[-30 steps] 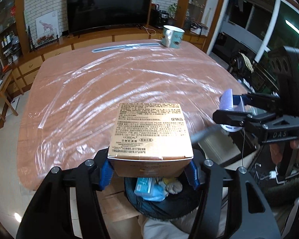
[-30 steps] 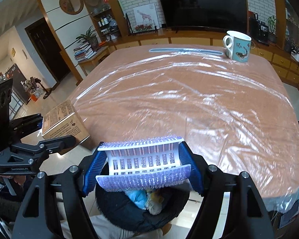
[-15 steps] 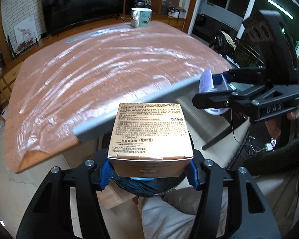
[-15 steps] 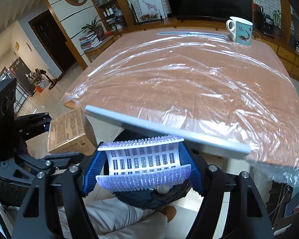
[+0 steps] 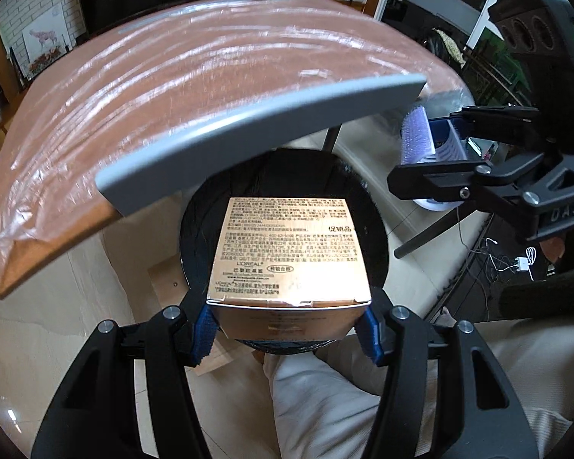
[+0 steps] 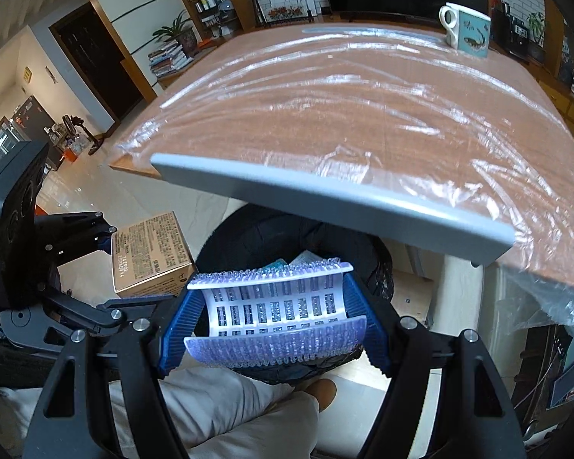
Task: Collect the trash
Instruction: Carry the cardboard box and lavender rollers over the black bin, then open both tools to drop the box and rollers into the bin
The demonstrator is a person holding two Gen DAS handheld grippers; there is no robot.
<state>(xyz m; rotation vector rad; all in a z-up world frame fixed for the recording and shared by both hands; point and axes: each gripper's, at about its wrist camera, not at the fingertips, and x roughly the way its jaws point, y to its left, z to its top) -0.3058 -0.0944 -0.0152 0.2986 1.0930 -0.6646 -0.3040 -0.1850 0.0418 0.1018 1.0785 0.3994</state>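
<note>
The trash in question is a gold cardboard box with printed text (image 5: 287,252), and the left hand-held gripper (image 5: 287,329) holds it firmly between its blue pads. We see the round bin with a black liner (image 5: 279,170) directly under and ahead of this box, below the edge of the bench covered with clear plastic film (image 5: 172,76). So we judge that the coming move is only a release, straight down. The box lies with its long side along the fingers, pointing toward the bench.

The right hand-held gripper (image 6: 275,317) is clenched on a curved white and purple plastic piece with small bristles (image 6: 275,306), bent between its pads. It also hangs over the bin, whose opening lies beneath and just ahead of it. Both hand-held grippers seem about equally near to the bin.

The box hides most of the bin's inside in the left view. In the right view we see only a little blue and white trash (image 6: 287,262) behind the plastic piece, so we cannot tell how full the bin is.
</note>
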